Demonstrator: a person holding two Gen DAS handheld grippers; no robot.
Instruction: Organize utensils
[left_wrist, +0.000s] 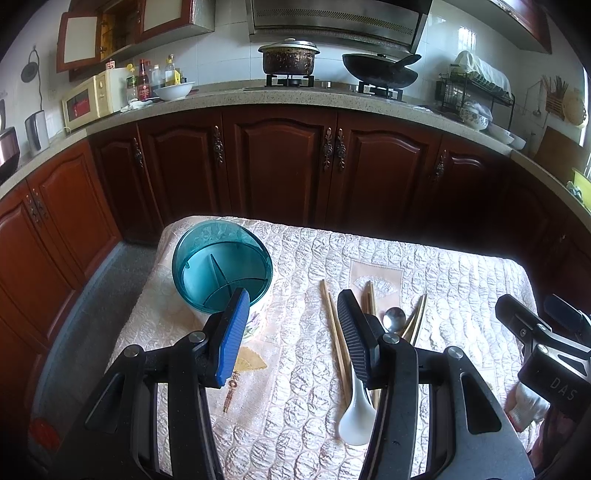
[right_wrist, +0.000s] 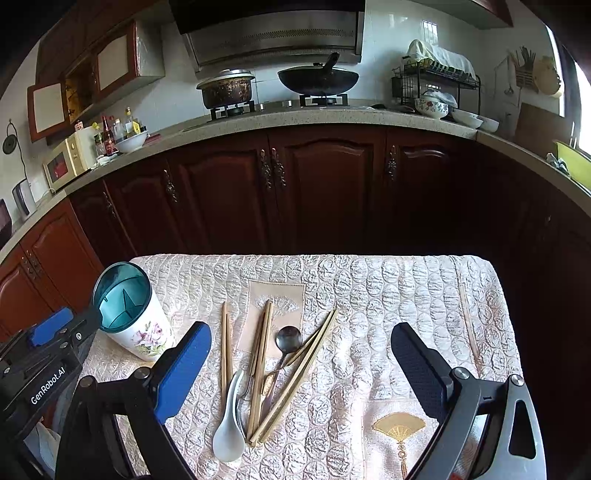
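None of the utensils has gone into the utensil holder (right_wrist: 127, 314) yet; its divided teal insert looks empty, so I'd judge the job barely begun. The chopsticks (right_wrist: 260, 369), white ceramic spoon (right_wrist: 229, 424) and metal spoon (right_wrist: 288, 339) lie jumbled on the quilted cloth of the desk (right_wrist: 406, 295), right of the holder. Left gripper (left_wrist: 291, 306) and right gripper (right_wrist: 301, 341) hover spread apart, holding nothing. Behind stand dark wooden cabinets (right_wrist: 325, 192), a stove with a pot (right_wrist: 225, 88) and a wok (right_wrist: 317, 81).
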